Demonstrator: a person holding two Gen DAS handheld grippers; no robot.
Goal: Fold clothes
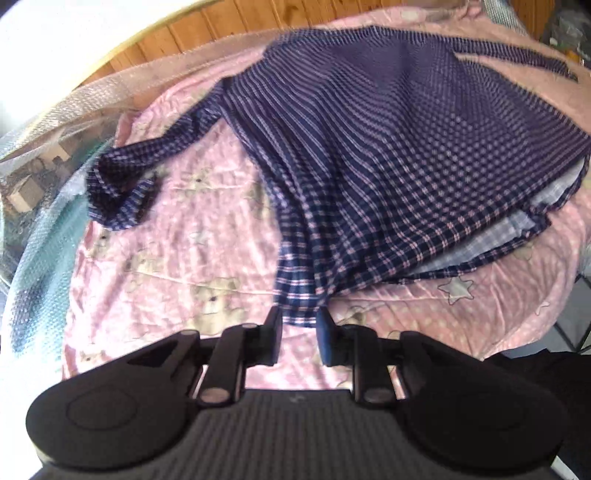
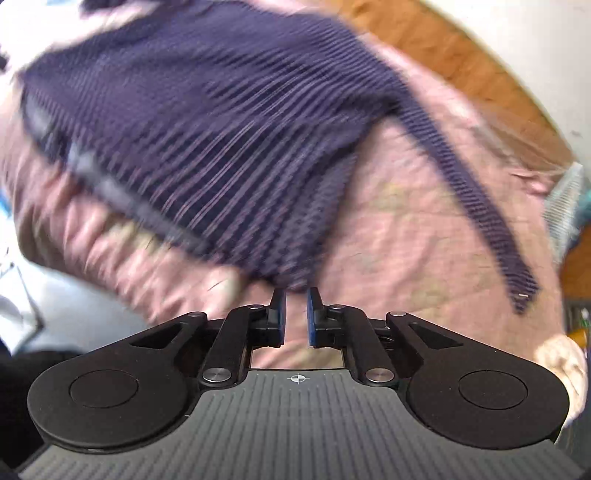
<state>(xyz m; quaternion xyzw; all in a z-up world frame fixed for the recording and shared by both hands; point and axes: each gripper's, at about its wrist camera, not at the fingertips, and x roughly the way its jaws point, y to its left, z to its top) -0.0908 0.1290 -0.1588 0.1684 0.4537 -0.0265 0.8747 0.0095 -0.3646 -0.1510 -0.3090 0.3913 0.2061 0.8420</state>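
A navy shirt (image 1: pixel 388 147) with pink checks lies spread on a pink bedsheet (image 1: pixel 177 258). One sleeve (image 1: pixel 122 184) trails off to the left. My left gripper (image 1: pixel 298 314) is shut on a bunched corner of the hem, and the cloth rises in taut folds from its tips. The right wrist view is blurred. In it the shirt (image 2: pixel 207 129) tapers to a point at the tips of my right gripper (image 2: pixel 296 293), which pinches that hem corner with only its tips. Lower down, pink sheet (image 2: pixel 406 258) shows through the narrow gap between the jaws. The other sleeve (image 2: pixel 480 206) hangs out to the right.
Wooden panelling (image 1: pixel 207 33) runs behind the bed. A clear dotted plastic cover (image 1: pixel 44 147) lies along the bed's left edge. The sheet's front edge drops off near a dark shape (image 1: pixel 535 369) at the lower right. A white wall (image 2: pixel 535 37) sits beyond the wood.
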